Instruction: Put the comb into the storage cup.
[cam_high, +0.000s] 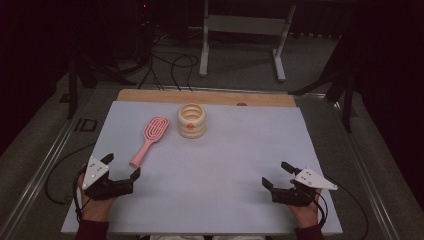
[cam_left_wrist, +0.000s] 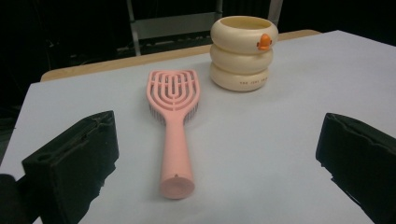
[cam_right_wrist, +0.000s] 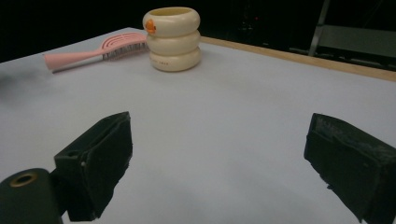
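1. The pink hairbrush (cam_high: 148, 139) lies flat on the white surface (cam_high: 225, 170), its handle end pointing toward the left gripper (cam_high: 121, 166) and its slotted head angled toward the far edge.
2. Just beside the brush head stands a cream ringed cup (cam_high: 191, 120), upright and hollow, with a small orange mark on its side; in the left gripper view the two look near each other but not touching.
3. The left gripper is released, its jaws spread wide, and rests near the front left corner of the surface, close to the handle end but apart from it. In the left gripper view the handle (cam_left_wrist: 176, 158) lies between the two jaws, somewhat ahead of them.
4. The right gripper (cam_high: 277, 175) is also released, jaws wide, holding nothing, well apart from both things at the front right.
5. Judged from this layout, the work has not started: nothing is grasped, and the brush lies untouched outside the cup.
6. What likely remains is everything: reaching forward, closing on the handle, lifting, and probably standing the brush in the cup.
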